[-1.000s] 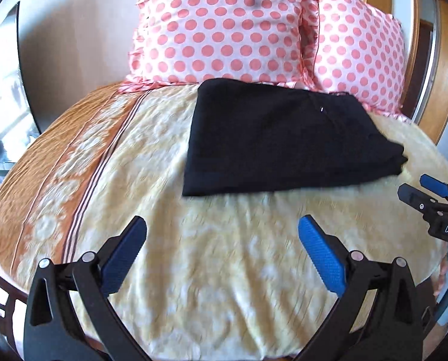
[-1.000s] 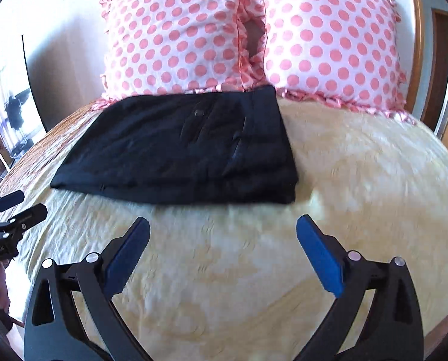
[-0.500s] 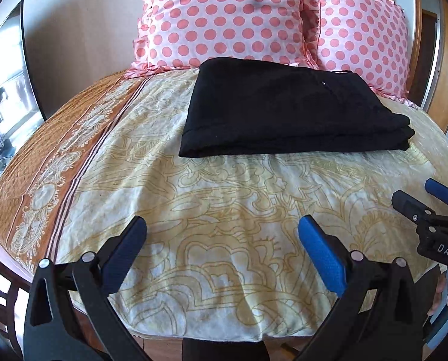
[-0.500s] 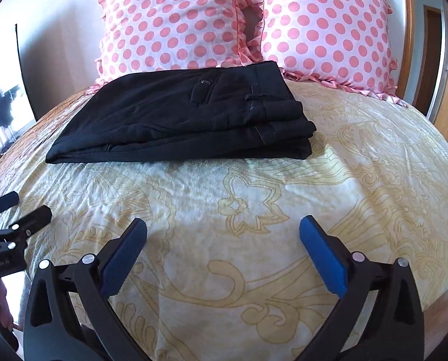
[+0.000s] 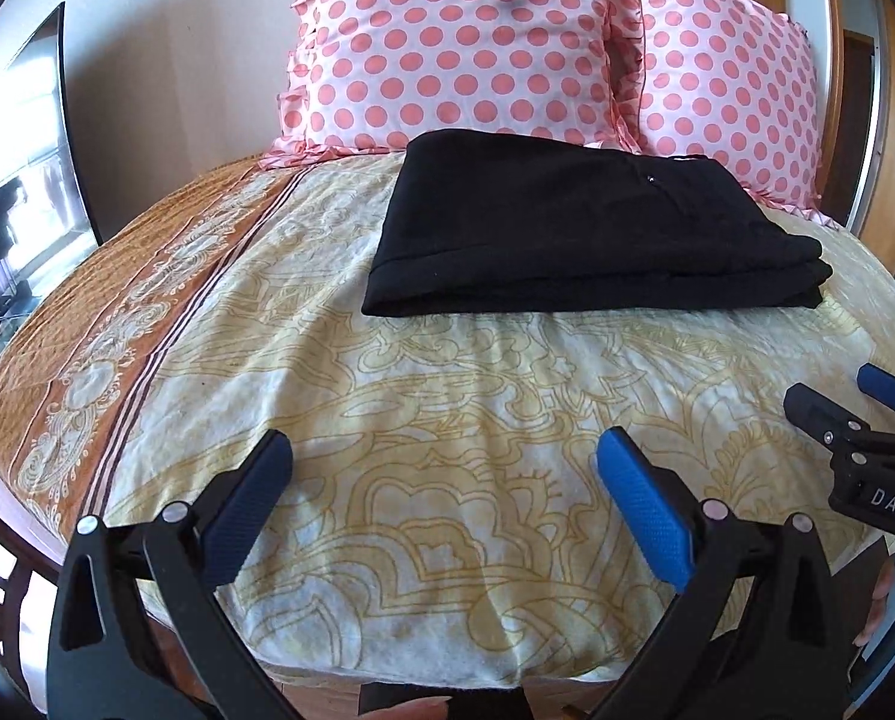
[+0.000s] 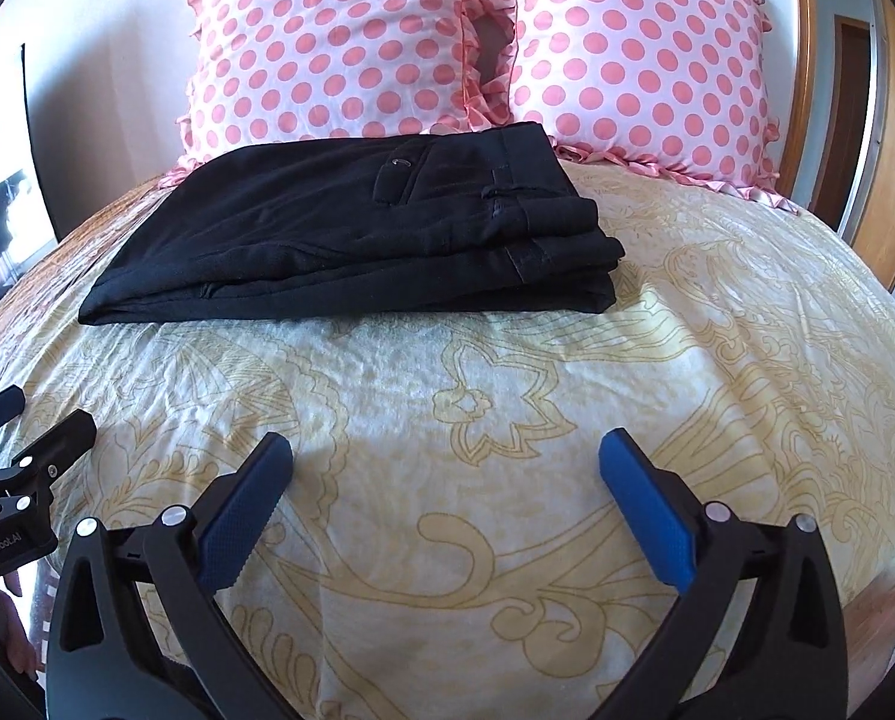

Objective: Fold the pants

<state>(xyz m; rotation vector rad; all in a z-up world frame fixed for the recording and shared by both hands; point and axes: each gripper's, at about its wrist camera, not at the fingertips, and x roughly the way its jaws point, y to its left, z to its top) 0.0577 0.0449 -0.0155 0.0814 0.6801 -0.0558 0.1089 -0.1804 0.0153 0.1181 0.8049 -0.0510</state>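
Black pants (image 5: 573,228) lie folded in a flat stack on the yellow patterned bedspread (image 5: 447,420), just in front of the pillows. They also show in the right wrist view (image 6: 375,234), with a back pocket button and the waistband on top. My left gripper (image 5: 444,468) is open and empty, low over the near part of the bed, well short of the pants. My right gripper (image 6: 447,468) is open and empty, also near the bed's front edge. Each gripper shows at the edge of the other's view: the right one (image 5: 855,414) and the left one (image 6: 21,432).
Two pink polka-dot pillows (image 6: 339,42) (image 6: 639,60) stand against the wall behind the pants. An orange patterned border (image 5: 105,324) runs along the bed's left side. A wooden door frame (image 6: 885,120) is at the right. The bed's front edge (image 5: 423,672) is just below the grippers.
Both grippers have drawn back toward the bed's front edge and dropped lower, so the folded pants look farther away and flatter. The pants have not moved.
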